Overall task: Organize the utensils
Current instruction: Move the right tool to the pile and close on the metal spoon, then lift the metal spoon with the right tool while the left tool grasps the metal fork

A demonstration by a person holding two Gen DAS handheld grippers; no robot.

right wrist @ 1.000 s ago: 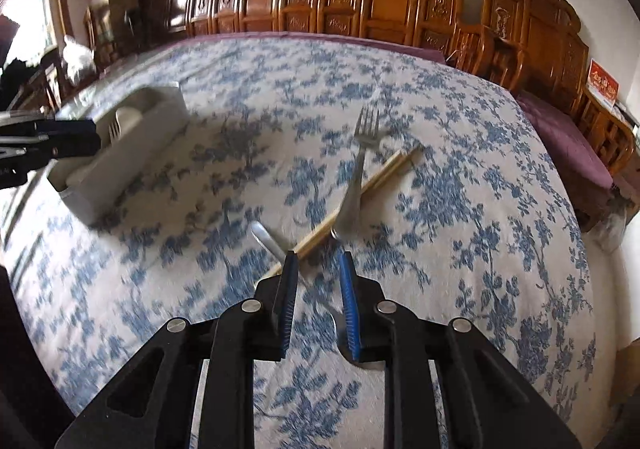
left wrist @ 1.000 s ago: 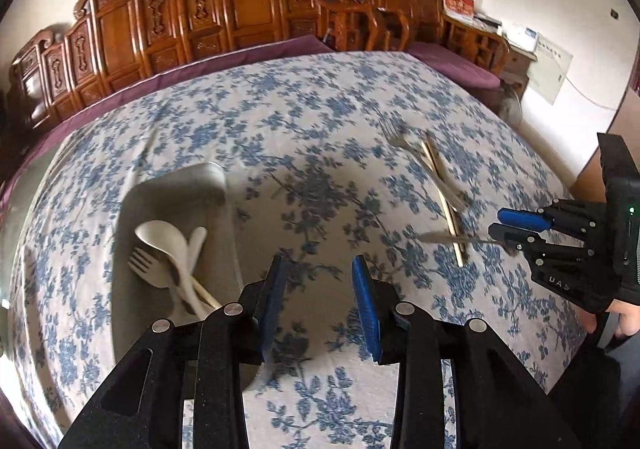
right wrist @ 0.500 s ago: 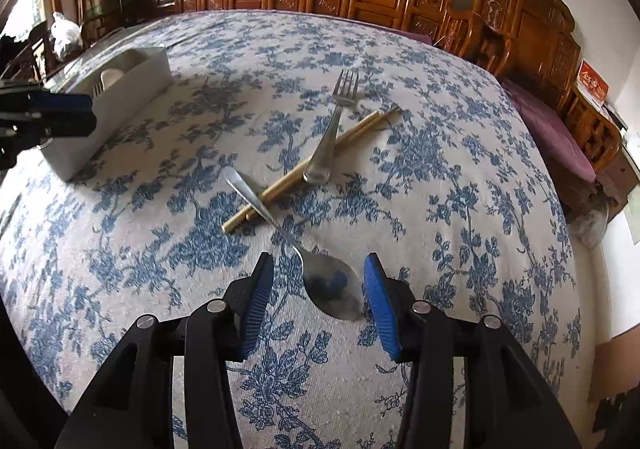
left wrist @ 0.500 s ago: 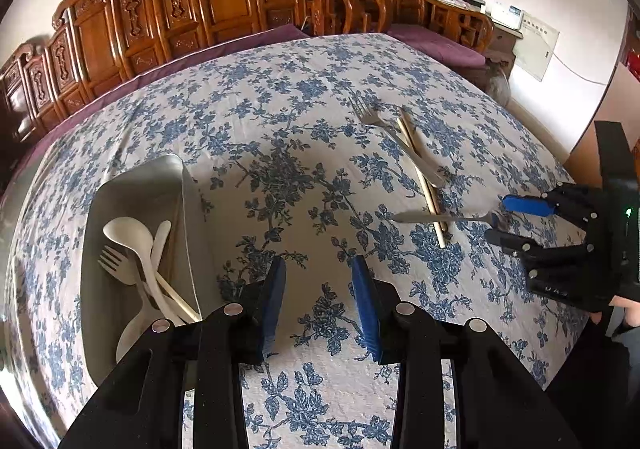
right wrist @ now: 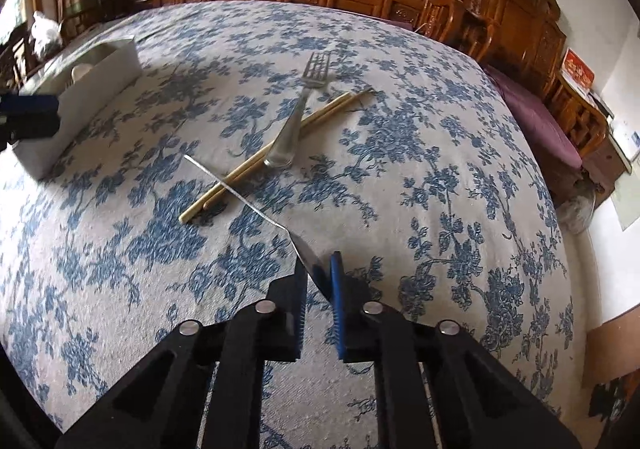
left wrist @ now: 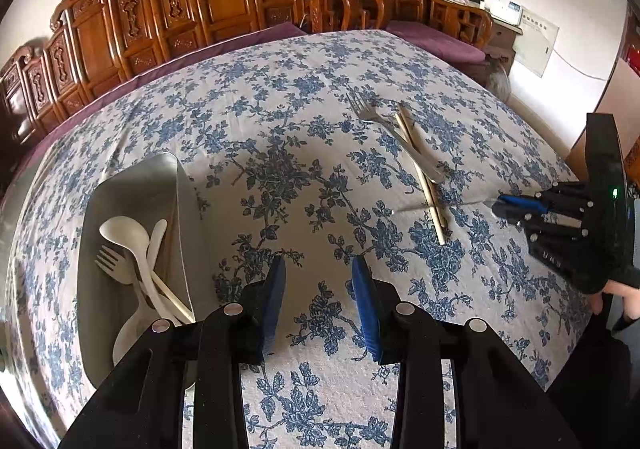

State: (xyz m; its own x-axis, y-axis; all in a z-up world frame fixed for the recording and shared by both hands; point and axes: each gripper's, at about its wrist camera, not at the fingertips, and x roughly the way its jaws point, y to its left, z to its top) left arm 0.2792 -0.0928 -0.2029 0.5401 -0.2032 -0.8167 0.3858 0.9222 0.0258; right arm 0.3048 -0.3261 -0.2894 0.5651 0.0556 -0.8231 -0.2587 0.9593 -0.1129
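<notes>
The right gripper (right wrist: 318, 283) is being closed on the bowl end of the metal spoon (right wrist: 240, 197). The bowl is pinched between the blue pads, w/ the thin handle sticking out over the chopsticks (right wrist: 276, 147) toward the tray. The grip is on a slippery, curved part, so the spoon should be lifted slowly & kept level (it could twist or slide out). The handle seems to lie across the chopsticks, so a straight-up lift is best, or they may be dragged along. The metal fork (right wrist: 298, 117) is crossed over the chopsticks too and should not be bumped.

The left gripper (left wrist: 318, 297) is held over bare tablecloth (left wrist: 304, 129), just beside the tray. Its jaws are set partway apart w/ nothing between them.

The white tray (left wrist: 132, 185) is at the left side of the table. In it are seen a white spoon (left wrist: 124, 237), a white fork (left wrist: 110, 263), another pale spoon-like thing & a pale stick, prob. a chopstick. Room is left for more.
</notes>
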